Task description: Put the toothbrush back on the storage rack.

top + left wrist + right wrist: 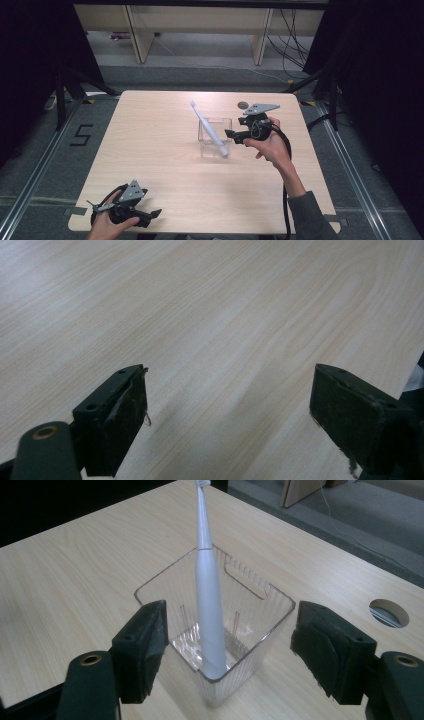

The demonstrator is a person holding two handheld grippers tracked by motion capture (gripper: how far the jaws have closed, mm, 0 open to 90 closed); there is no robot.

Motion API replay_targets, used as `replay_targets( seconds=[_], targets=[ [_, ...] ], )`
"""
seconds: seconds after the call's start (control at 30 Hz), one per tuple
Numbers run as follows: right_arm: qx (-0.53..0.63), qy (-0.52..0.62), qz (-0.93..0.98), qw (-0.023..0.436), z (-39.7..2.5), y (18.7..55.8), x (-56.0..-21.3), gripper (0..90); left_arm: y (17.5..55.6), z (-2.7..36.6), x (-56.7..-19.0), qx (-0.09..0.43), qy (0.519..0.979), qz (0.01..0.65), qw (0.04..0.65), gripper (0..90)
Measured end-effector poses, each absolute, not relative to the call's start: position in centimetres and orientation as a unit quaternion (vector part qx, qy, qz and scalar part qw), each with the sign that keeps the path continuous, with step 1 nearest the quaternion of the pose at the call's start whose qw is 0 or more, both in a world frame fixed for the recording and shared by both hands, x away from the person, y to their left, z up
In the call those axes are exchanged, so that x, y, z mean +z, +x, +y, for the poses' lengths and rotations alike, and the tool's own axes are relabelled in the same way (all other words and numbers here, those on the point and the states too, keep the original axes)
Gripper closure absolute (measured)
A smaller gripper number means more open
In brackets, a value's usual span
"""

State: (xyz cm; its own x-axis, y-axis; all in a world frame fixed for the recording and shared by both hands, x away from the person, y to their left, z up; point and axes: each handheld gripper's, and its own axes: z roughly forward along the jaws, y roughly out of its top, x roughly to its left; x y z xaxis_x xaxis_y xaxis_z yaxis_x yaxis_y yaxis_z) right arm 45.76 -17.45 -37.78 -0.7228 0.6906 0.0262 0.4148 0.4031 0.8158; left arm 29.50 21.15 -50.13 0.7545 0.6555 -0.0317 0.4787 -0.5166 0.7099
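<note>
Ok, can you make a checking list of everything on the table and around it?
Surface: light wooden table, with a round hole.
Job's things: white electric toothbrush leaning in a clear plastic bin.
Clutter: nothing seen.
Grippers: left gripper open, low over the near edge; right gripper open beside the bin.
Cables: black cable trailing from the right gripper; wires on the floor behind.
Surroundings: grey floor, wooden furniture legs.

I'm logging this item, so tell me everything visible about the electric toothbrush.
The electric toothbrush is white with a thick smooth handle narrowing to a slim neck and small brush head. It stands tilted inside the clear plastic bin, base on the bin's floor, leaning against the rim, head rising above it. Neither gripper touches it.
</note>
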Motion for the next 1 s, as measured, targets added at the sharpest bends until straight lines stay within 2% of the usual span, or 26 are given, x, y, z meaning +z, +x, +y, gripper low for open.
replay_targets(
  seconds=[0.77, 0.93, 1.0],
  targets=[
    [0.426, 0.319, 0.829, 0.173, -18.6, 43.3, -39.3, 26.6, 29.4, 21.1, -50.1, 0.119, 0.858, 0.333, 0.373, 15.0],
    [0.421, 0.332, 0.828, 0.162, -18.8, 42.7, -39.8, 25.7, 29.4, 21.1, -50.1, 0.122, 0.86, 0.331, 0.369, 14.9],
    [0.425, 0.322, 0.828, 0.175, -19.0, 42.8, -40.1, 25.7, 29.4, 21.1, -50.0, 0.122, 0.862, 0.328, 0.368, 15.0]
  ],
)
